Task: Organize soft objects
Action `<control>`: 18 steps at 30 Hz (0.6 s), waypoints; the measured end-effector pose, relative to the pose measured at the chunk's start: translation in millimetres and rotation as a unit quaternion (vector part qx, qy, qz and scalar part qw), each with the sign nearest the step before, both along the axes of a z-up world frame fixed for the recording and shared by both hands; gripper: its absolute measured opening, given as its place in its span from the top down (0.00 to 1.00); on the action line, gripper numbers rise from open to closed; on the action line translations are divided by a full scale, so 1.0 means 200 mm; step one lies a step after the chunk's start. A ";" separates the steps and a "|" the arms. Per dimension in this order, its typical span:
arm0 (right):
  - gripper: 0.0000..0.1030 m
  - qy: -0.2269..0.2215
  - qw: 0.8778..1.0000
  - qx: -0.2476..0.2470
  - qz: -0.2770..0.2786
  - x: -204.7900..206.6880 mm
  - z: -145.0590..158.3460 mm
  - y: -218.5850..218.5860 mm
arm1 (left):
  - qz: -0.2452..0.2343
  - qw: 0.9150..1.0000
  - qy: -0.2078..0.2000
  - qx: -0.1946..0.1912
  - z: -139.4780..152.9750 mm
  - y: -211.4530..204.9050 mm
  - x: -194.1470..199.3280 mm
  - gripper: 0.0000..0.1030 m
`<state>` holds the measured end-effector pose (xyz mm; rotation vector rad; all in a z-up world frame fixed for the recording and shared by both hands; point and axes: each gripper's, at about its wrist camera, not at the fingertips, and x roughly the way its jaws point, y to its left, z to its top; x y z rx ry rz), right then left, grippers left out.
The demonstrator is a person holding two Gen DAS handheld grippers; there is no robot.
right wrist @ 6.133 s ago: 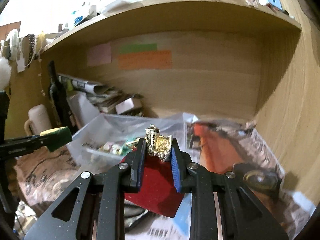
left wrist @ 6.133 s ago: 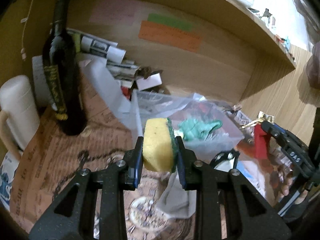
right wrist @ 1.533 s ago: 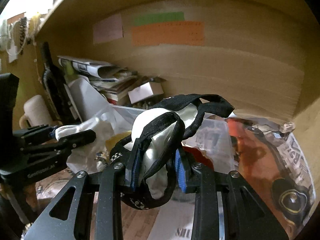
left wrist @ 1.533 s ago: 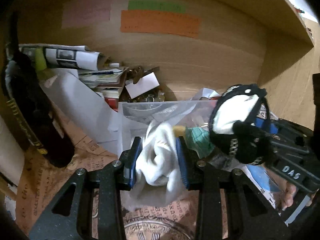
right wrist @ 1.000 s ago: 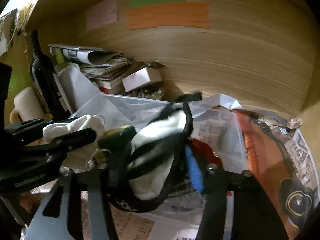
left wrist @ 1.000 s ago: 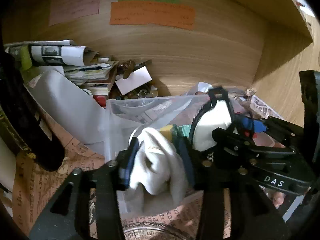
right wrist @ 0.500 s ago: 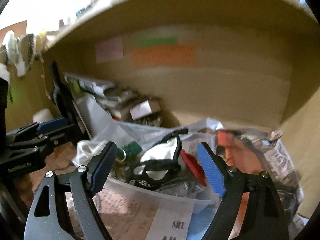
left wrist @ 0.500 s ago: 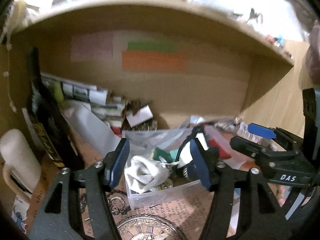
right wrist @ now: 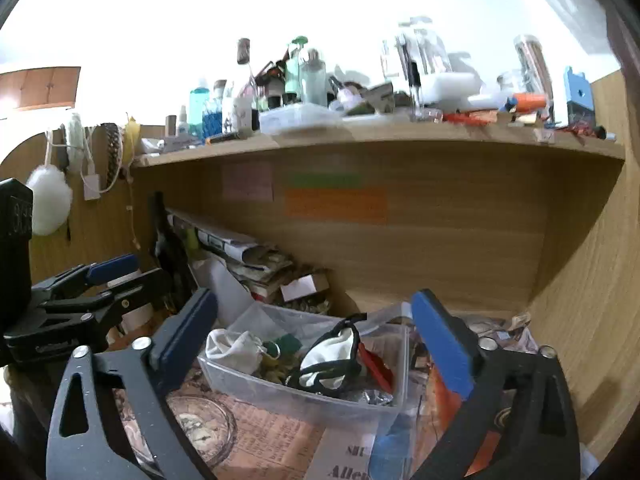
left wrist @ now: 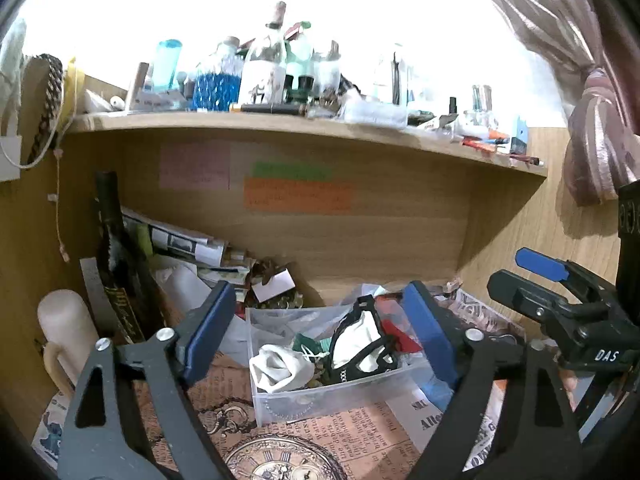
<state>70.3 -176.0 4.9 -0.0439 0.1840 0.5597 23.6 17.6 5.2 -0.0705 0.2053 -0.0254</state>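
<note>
The left gripper hangs with its jaws spread wide and nothing between them, and the right gripper is spread just as wide and bare. Both hover above the clear plastic bin on the newspaper-covered bench. Inside the bin, a crumpled white cloth lies at 9 o'clock, a white pouch with black straps at 3 o'clock beside it. A dark bottle stands at 10 o'clock, well apart.
</note>
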 end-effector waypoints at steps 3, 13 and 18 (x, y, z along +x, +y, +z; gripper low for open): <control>0.01 -0.004 1.000 0.003 0.000 -0.03 0.00 0.00 | 0.003 1.000 -0.008 0.004 0.01 -0.01 -0.04 0.08; 0.00 -0.002 1.000 0.010 -0.006 -0.06 0.00 -0.02 | 0.005 1.000 -0.013 0.014 0.01 -0.04 -0.09 0.01; 0.00 0.000 1.000 0.014 -0.007 -0.05 -0.01 -0.04 | 0.004 1.000 -0.009 0.017 0.01 -0.05 -0.08 0.00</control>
